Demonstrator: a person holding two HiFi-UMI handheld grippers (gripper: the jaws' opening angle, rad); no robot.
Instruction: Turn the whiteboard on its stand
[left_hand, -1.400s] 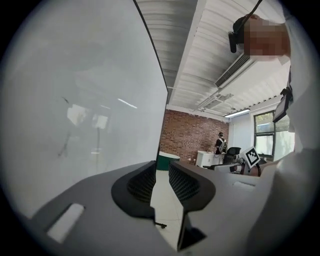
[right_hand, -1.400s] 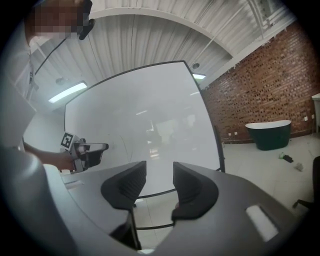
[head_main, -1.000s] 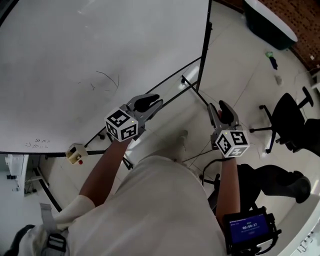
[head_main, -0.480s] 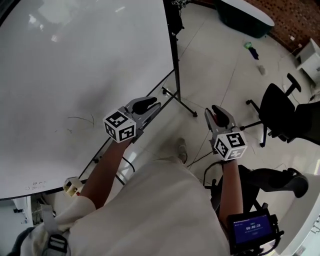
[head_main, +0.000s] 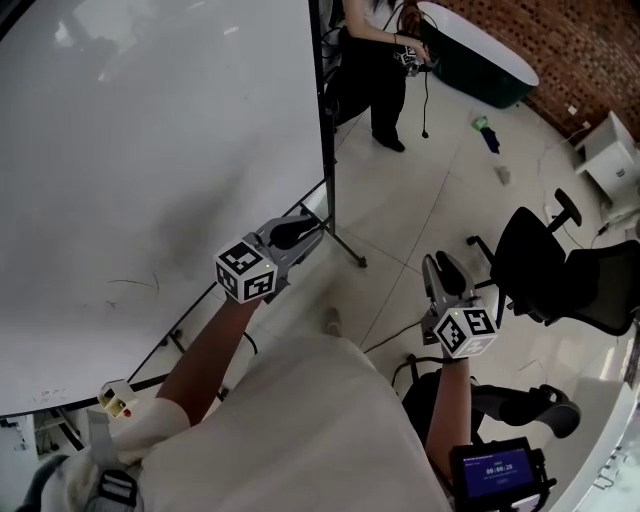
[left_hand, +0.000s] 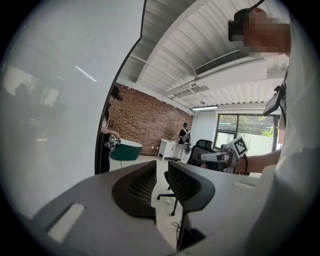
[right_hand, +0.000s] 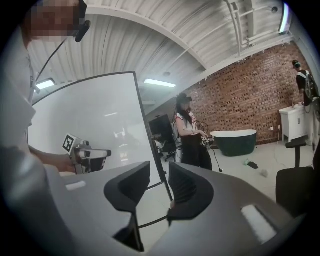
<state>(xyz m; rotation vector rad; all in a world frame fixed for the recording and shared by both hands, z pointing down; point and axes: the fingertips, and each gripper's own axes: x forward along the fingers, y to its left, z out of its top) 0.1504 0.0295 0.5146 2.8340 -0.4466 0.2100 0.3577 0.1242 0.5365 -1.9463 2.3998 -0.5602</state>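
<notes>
Whiteboard (head_main: 150, 180): large, white, thin dark frame, upright on its stand. It fills the left of the head view, and its right edge runs straight down mid-frame. Surface mostly clean, with faint pen scrawl (head_main: 135, 283) toward the lower edge. A dark stand foot (head_main: 345, 248) reaches out over the floor below the lower right corner.

Left gripper (head_main: 305, 228): just beside that lower right corner, apart from the frame. Jaws a narrow slit apart, just been closing, nothing between them.
Right gripper (head_main: 443, 265): well clear of the board, over the floor. Jaws a little apart, also just been closing, empty.

Containers: dark green tub (head_main: 480, 60) by the brick wall (head_main: 590, 50); contents not readable from here, possibly empty.

Room: pale glossy tiled floor (head_main: 430, 190). Black office chair (head_main: 540, 270) to the right. A second person (head_main: 375, 70) stands between the board's right edge and the tub. Ribbed white ceiling in both gripper views.
</notes>
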